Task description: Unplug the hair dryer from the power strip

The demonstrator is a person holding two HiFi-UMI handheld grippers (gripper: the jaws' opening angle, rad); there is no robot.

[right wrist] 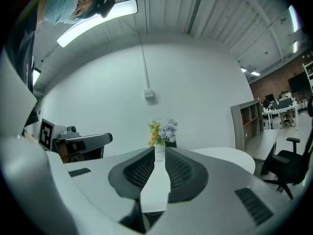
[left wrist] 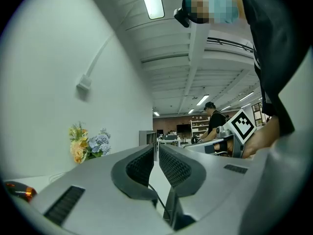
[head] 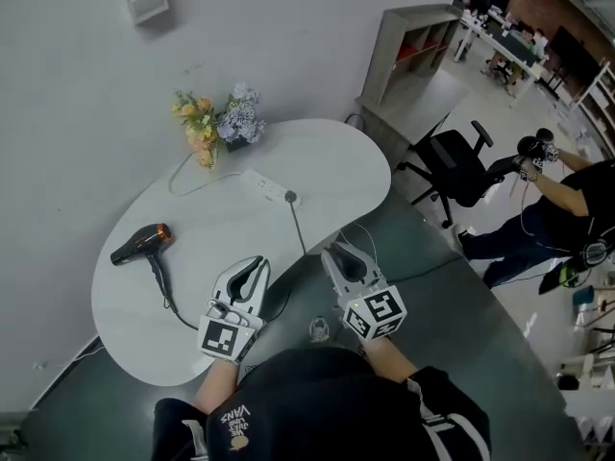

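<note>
A black hair dryer (head: 143,242) with an orange nozzle lies on the left of the white table (head: 221,229). Its black cord (head: 165,294) runs toward the table's near edge. A white power strip (head: 266,186) lies near the back, with a dark plug (head: 291,198) at its right end and a cable (head: 301,231) leading toward me. My left gripper (head: 254,265) hovers over the near edge, shut and empty. My right gripper (head: 337,253) hangs just off the edge, also shut and empty. The left gripper view shows the dryer's orange tip (left wrist: 18,190) at far left.
A bunch of flowers (head: 216,121) stands at the back of the table by the wall. A black office chair (head: 459,166) and a grey shelf unit (head: 411,48) are to the right. A person (head: 567,205) with another gripper is at the far right.
</note>
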